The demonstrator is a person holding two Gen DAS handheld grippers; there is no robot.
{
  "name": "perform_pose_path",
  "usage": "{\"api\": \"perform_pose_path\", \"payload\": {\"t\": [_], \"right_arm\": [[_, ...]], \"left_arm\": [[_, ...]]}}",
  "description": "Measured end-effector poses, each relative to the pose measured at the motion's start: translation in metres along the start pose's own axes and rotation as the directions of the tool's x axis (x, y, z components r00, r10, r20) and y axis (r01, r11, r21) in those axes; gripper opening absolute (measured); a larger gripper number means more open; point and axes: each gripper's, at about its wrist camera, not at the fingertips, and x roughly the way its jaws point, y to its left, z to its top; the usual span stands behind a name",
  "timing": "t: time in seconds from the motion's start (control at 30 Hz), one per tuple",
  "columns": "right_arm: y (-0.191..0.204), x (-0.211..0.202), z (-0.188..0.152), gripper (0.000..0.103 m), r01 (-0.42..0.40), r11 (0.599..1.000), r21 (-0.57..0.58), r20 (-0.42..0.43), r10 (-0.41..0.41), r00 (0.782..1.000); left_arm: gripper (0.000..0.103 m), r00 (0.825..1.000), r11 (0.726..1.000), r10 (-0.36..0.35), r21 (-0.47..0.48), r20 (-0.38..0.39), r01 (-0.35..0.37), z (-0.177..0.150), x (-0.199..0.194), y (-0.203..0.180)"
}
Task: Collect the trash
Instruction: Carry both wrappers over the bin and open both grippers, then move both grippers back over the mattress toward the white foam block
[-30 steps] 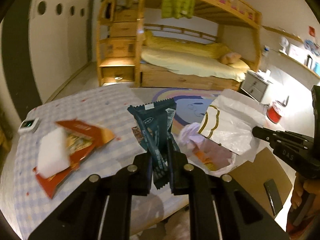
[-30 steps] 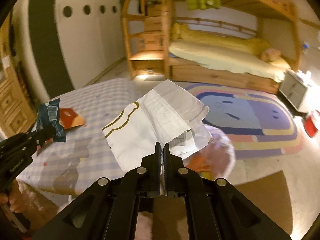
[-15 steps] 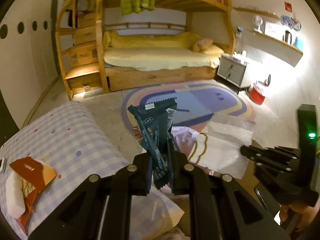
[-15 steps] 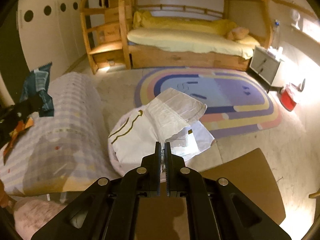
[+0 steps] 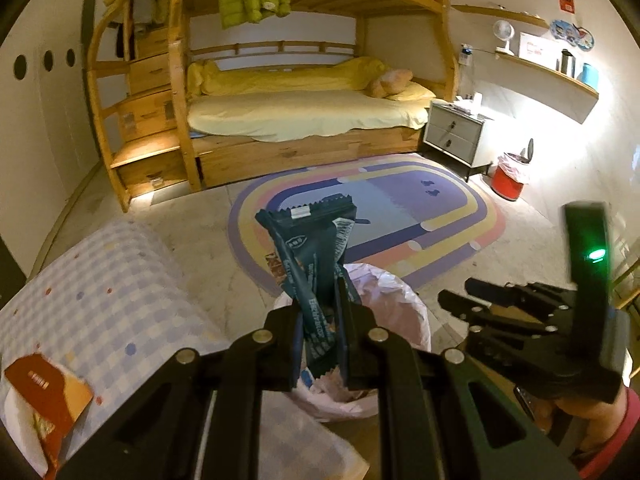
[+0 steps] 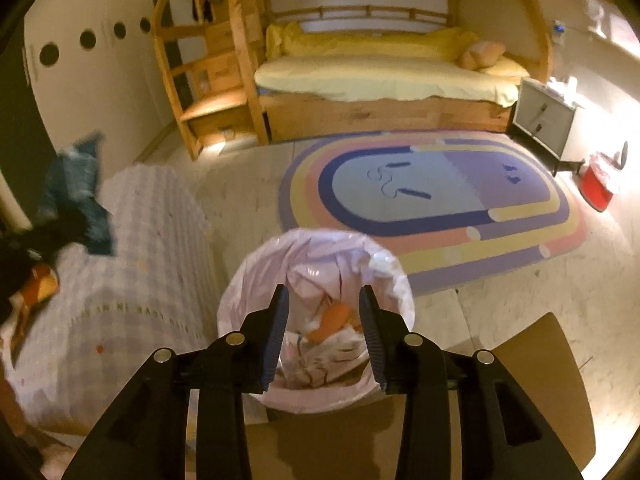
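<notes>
Over bin rim [image 6: 256,256]: left gripper [image 5: 320,344] clamps wrapper [image 5: 310,248], right gripper [image 6: 324,320] fingers opening, empty.

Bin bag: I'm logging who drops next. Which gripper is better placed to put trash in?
Left. The left gripper is shut on the dark wrapper beside the bin bag. The right gripper, over the bag, is opening with nothing between its jaws.

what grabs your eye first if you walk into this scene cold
Nearest the lens, the left gripper pinches a dark blue snack wrapper upright above the pink-lined trash bin. The right gripper hangs over the same bin, its jaws opening with nothing between them. Behind them, a wooden bunk bed with yellow bedding fills the back wall, and a pastel oval rug covers the floor before it.
</notes>
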Motion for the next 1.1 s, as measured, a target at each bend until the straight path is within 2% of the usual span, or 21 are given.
{"api": "perform_pose_path", "payload": {"t": [0.23,0.33,0.4,0.57,0.7,0.83,1.1], "right_arm": [[-0.018,-0.027,0.012,0.038,0.009,0.998,0.056,0.087,-0.014,0.996],[-0.024,-0.033,0.014,0.038,0.013,0.998,0.063,0.105,-0.020,0.994],[-0.026,-0.034,0.012,0.038,0.017,0.997,0.070,0.109,-0.024,0.994],[-0.029,-0.036,0.011,0.038,0.015,0.996,0.083,0.105,-0.024,0.994],[-0.024,-0.046,0.009,0.038,0.005,0.997,0.074,0.106,-0.013,0.994],[-0.017,-0.058,0.008,0.038,-0.019,0.998,0.065,0.110,0.012,0.994],[0.036,-0.079,0.001,0.038,-0.120,0.992,-0.023,0.091,0.122,0.988]], "left_arm": [[0.018,0.997,0.996,-0.066,0.057,-0.049,0.069,0.010,0.042,-0.020],[0.033,0.995,0.995,-0.078,0.050,-0.068,0.082,0.013,0.055,-0.020],[0.047,0.995,0.996,-0.076,0.041,-0.063,0.079,0.014,0.059,-0.019],[0.055,0.994,0.996,-0.085,0.014,-0.062,0.086,0.013,0.059,-0.013],[0.056,0.998,0.999,-0.053,-0.008,-0.041,0.053,0.012,0.042,0.000],[0.056,1.000,0.999,0.010,-0.048,-0.019,-0.011,0.005,0.013,0.021],[0.057,0.989,0.982,0.147,-0.127,0.028,-0.143,-0.024,-0.067,0.063]]}}
